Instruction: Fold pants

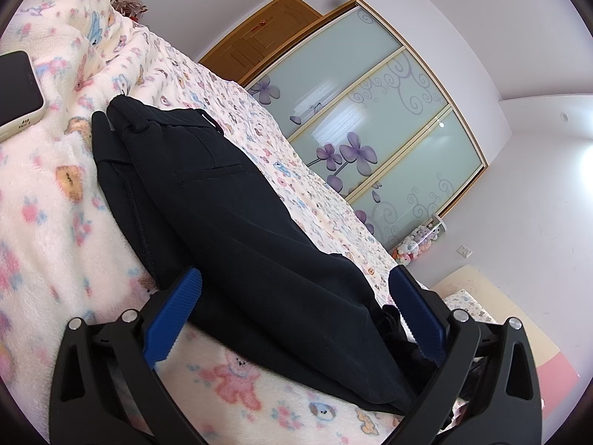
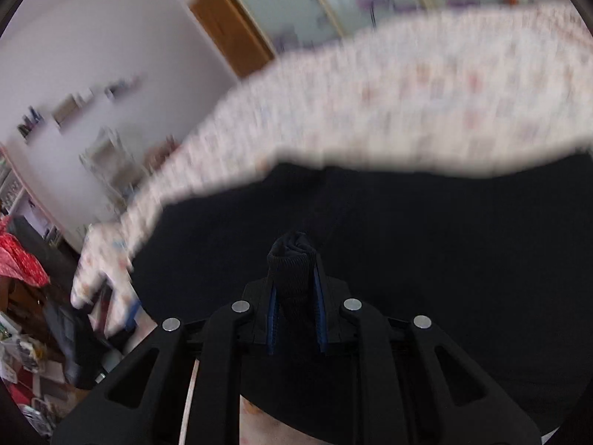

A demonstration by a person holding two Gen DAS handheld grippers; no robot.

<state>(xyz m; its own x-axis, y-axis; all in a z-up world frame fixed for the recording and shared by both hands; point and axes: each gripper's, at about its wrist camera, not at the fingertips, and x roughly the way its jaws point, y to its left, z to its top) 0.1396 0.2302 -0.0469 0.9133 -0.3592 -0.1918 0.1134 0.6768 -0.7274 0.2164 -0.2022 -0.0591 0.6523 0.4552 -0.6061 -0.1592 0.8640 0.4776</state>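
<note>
- A pair of dark navy pants (image 1: pixel 229 200) lies lengthwise on a bed, folded along its length, with the waistband at the far end and a welt pocket facing up.
- Under the pants is a fluffy cream blanket (image 1: pixel 48 200) printed with pastel bears and flowers; it covers the bed.
- In the left wrist view, the left gripper (image 1: pixel 294 289) sits low over the near end of the pants with its jaws spread wide. The ribbed blue pads (image 1: pixel 174 315) stand on either side of the cloth and do not press on it.
- In the right wrist view, the right gripper (image 2: pixel 294 285) is closed tight on a bunched, ribbed fold of the dark pants (image 2: pixel 292 263), which pokes out beyond the fingertips. More dark cloth fills the lower half of that view.
- The right wrist view is heavily smeared, so the blanket and room behind are only rough shapes.
- A phone (image 1: pixel 16 89) in a pale case rests on the blanket at the far left, well apart from the pants.
- Beyond the bed stands a wardrobe (image 1: pixel 370 118) with frosted sliding doors bearing purple flowers, and beside it a brown wooden door (image 1: pixel 259 37).
- A clear container of small plush toys (image 1: pixel 418 241) stands near the wardrobe's foot.
</note>
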